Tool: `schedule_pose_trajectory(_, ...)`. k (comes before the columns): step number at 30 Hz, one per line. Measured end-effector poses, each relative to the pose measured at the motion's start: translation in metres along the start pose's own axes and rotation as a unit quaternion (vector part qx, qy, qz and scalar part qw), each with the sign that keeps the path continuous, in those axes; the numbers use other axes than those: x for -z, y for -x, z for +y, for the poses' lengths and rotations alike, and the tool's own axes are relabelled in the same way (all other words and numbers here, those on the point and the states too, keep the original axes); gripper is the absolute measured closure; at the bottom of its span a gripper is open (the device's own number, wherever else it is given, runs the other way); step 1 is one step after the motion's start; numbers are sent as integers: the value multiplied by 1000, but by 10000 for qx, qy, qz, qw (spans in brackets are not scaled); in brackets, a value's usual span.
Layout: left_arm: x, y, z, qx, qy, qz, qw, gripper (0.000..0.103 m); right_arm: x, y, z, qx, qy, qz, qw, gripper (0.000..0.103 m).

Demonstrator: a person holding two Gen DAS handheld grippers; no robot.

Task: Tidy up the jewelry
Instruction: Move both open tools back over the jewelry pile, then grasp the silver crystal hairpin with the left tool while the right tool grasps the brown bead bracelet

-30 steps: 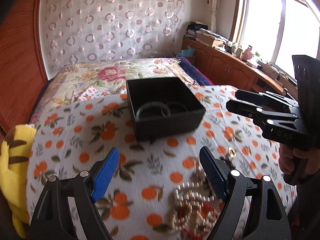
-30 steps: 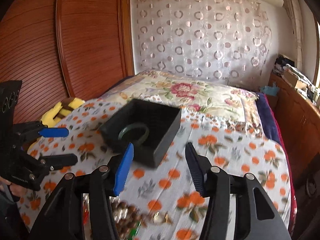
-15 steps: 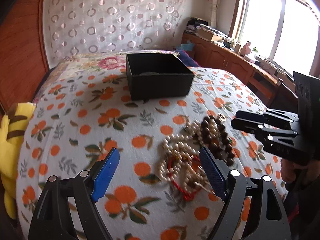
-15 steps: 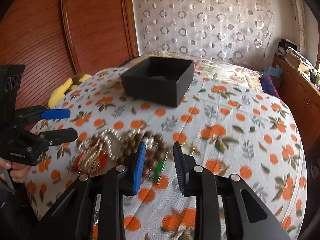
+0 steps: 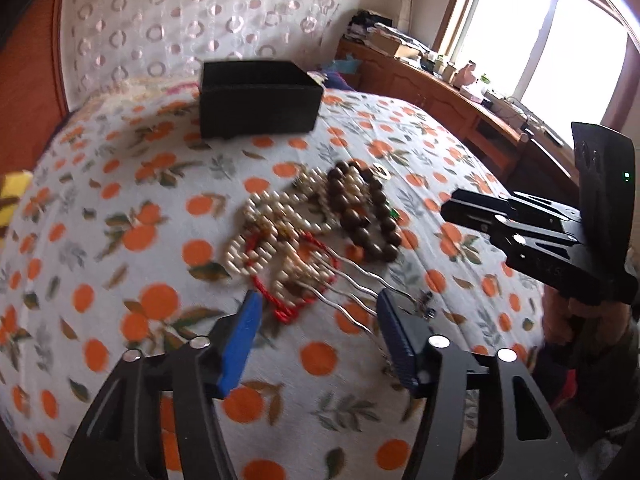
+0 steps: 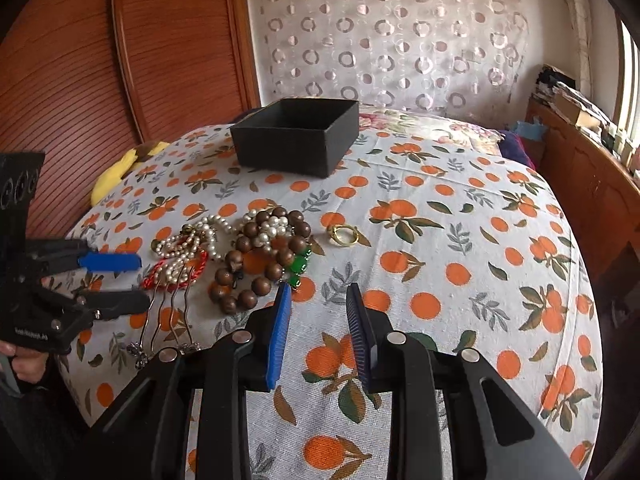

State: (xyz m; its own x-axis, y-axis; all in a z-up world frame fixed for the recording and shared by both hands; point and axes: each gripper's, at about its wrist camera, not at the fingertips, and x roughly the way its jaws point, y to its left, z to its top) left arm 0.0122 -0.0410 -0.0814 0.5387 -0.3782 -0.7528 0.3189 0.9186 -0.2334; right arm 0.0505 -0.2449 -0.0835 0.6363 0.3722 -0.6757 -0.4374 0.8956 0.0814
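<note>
Left gripper (image 5: 316,312), fingers spread wide and holding nothing, poised low over the orange-print bedspread (image 5: 120,208). Just ahead of its tips, the wavy silver hairpins (image 5: 360,284) run toward its right-hand finger; whether they touch that finger is unclear through the blur. Beyond them lies the jewelry heap: a red cord bracelet (image 5: 288,308), pearl strands (image 5: 272,224) and a brown wooden bead bracelet (image 5: 368,216), tangled together and touching.

Right gripper (image 6: 318,300), fingers partly parted with a modest gap and nothing between them, above bare bedspread just to the right of the heap. Its blue left finger (image 6: 280,332) ends close beside the green bead piece (image 6: 298,268) and the brown beads (image 6: 248,276). A gold ring (image 6: 343,236) rests apart from the heap, ahead of the gripper.

Black open box (image 6: 298,140), farther back on the bedspread and well apart from both tools and the heap; its contents are not visible from either view.
</note>
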Motion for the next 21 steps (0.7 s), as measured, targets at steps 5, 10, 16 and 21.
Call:
schedule_pose_trajectory(5,3,-3,-3,47,115,-9,9999,62,1,0,-1,1,-16,11,10000,72)
schedule_pose_trajectory(10,2,-6,-8,211,181,90,9996,77,2,2,-2,16,-25,-6,10000,72)
schedule_pose_trajectory(16,-3,-12,-11,172,195,109,9996,77,3,4,-3,8,-36,-28,10000,72)
schedule_pose_trajectory(21,-9,-18,-7,237,298,57,9993,82,5,3,-1,-18,-30,-16,10000,72)
